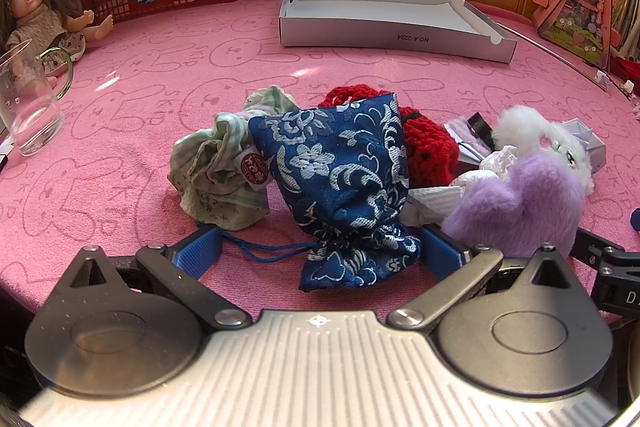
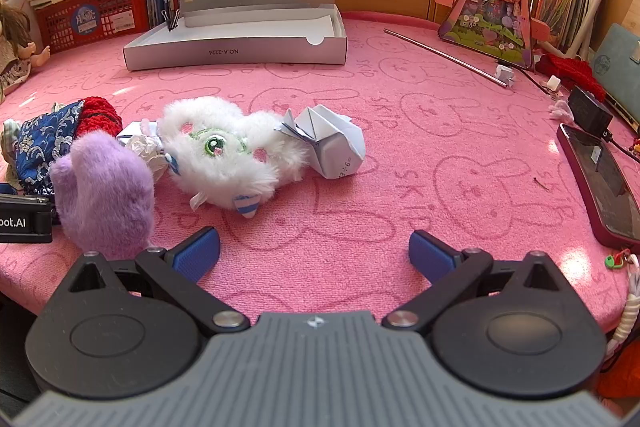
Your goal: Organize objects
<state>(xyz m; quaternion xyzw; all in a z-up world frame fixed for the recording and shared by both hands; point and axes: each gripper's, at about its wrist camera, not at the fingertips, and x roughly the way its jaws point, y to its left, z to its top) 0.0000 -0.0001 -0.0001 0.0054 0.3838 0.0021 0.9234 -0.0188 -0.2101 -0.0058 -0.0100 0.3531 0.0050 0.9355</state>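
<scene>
Both tools stand with jaws spread wide and grip nothing. The left tool [image 1: 320,251] is tilted down over the pink surface [image 1: 140,99], and the gathered neck of a blue brocade pouch [image 1: 344,179] lies on the surface right between its blue pads [image 1: 200,251], with a gap on each side so neither pad presses it; the pouch's cord trails toward the left pad. Just behind the pouch sit a crumpled pale green cloth [image 1: 216,163] and a red knitted piece [image 1: 428,147], and to its right a purple plush [image 1: 516,207] lies near the right pad. The right tool [image 2: 314,253] hangs over bare surface; the white plush [image 2: 224,155] lies a little ahead and left of it, a folded paper shape [image 2: 332,143] touching that plush's right side. The open grey box [image 2: 240,43] sits well apart at the far side of the surface, with a phone [image 2: 600,183] near the right edge.
</scene>
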